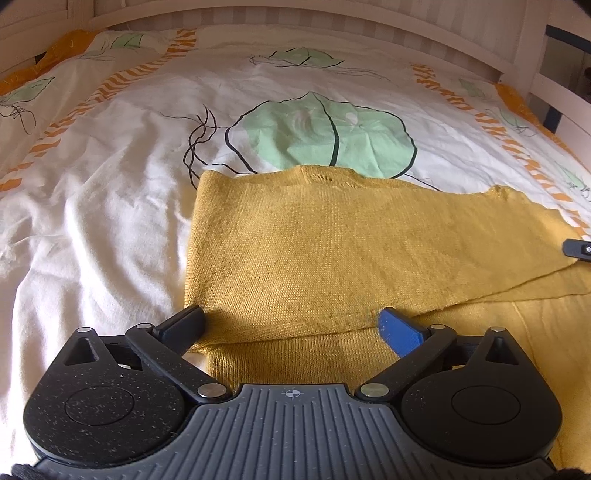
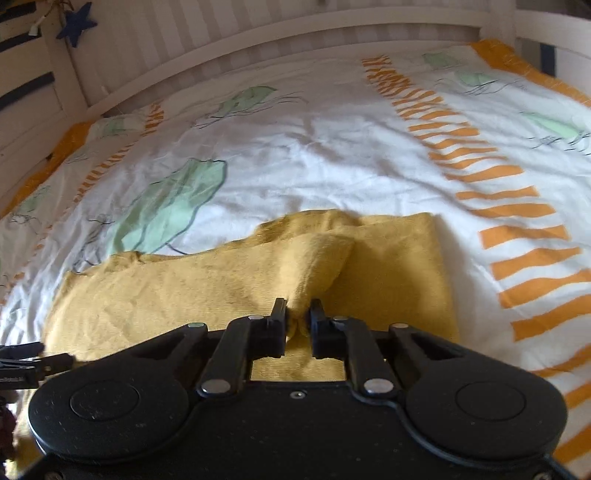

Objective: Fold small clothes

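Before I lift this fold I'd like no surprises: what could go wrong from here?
1. The right gripper pinches only a small bunch of the yellow sweater; it may slip out or drag more than one layer.
2. The left gripper stands open over the sweater's near edge, holding nothing, so that side could slide across the bedsheet.
3. The sheet is wrinkled, so the fold may land uneven.

Open duvet [image 2: 332, 155] all round the yellow garment [image 2: 184, 280] — only the bed rail [image 2: 258, 40] blocks beyond.

Leaf-print bedsheet [image 1: 110, 166], white bed rail [image 2: 258, 40], blue star [image 2: 75, 24]
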A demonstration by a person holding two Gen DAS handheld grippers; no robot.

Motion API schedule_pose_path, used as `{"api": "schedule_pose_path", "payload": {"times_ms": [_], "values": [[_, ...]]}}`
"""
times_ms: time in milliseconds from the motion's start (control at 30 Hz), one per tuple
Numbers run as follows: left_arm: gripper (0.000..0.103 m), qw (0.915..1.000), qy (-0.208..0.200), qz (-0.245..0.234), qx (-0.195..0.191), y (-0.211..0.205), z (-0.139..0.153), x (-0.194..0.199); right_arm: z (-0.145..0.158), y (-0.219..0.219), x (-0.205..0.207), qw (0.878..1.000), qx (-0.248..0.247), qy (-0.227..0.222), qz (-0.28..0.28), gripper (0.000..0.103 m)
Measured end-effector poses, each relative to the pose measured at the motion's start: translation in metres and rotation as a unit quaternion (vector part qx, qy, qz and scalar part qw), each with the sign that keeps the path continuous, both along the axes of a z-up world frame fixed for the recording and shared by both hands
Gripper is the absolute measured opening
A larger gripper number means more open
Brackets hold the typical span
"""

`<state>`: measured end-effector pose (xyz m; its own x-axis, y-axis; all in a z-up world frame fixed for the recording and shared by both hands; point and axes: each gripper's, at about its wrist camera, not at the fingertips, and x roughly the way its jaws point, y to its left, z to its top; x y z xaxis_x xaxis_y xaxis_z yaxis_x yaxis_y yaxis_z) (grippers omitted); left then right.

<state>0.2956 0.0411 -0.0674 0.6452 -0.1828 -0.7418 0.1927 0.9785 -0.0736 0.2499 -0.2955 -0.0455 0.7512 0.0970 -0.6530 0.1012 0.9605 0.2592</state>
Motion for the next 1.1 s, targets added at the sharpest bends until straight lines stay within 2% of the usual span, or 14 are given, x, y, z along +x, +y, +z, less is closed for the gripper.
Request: {"api": "schedule_pose_path", "payload": {"times_ms": [100,200,300,367,433,500,567,600,633,833,1000,1100], "values": [[0.102,1.0,-0.002,0.004,0.001,-0.001,-0.001,-0.001,-0.012,-0.008,0.0,1.0,0.001,0.02,-0.02,0.021],[0.102,0.9998,-0.007,-0.004,0.017,-0.003,-0.004,-0.003,-0.017,-0.01,-0.002,1.0,0.0,0.014,-0.025,0.022],[0.102,0.9995,-0.013,-0.005,0.028,-0.007,-0.006,-0.006,-0.015,-0.006,-0.006,1.0,-0.014,0.007,-0.024,0.036],[0.102,0.9994,-0.015,-0.009,0.031,-0.007,-0.006,-0.008,-0.012,-0.006,-0.011,0.999,-0.018,0.004,-0.031,0.056],[0.102,0.9993,-0.015,-0.015,0.031,-0.005,-0.006,-0.011,-0.008,-0.008,-0.02,0.999,-0.018,0.001,-0.039,0.064],[0.102,0.9994,-0.013,-0.017,0.028,-0.003,-0.005,-0.017,-0.004,-0.009,-0.031,0.999,-0.015,0.003,-0.041,0.068],[0.102,0.9997,0.011,-0.003,0.023,0.001,-0.005,-0.022,0.0,-0.012,-0.045,0.999,-0.009,0.008,-0.045,0.077],[0.102,0.9996,0.029,0.006,0.005,0.006,-0.006,-0.024,0.001,-0.013,-0.052,0.999,-0.006,0.012,-0.047,0.079],[0.102,0.9996,0.025,0.012,-0.006,0.01,-0.005,-0.03,0.002,-0.014,-0.06,0.999,-0.004,0.018,-0.048,0.079],[0.102,0.9988,0.049,0.001,0.009,0.014,0.001,-0.067,0.0,-0.025,-0.113,0.996,0.032,0.062,-0.061,0.084],[0.102,0.9978,0.065,0.004,-0.004,0.028,0.006,-0.108,0.0,-0.03,-0.149,0.993,0.062,0.081,-0.06,0.086],[0.102,0.9978,0.066,0.004,-0.001,0.033,0.008,-0.132,0.0,-0.028,-0.165,0.992,0.074,0.089,-0.057,0.091]]}}
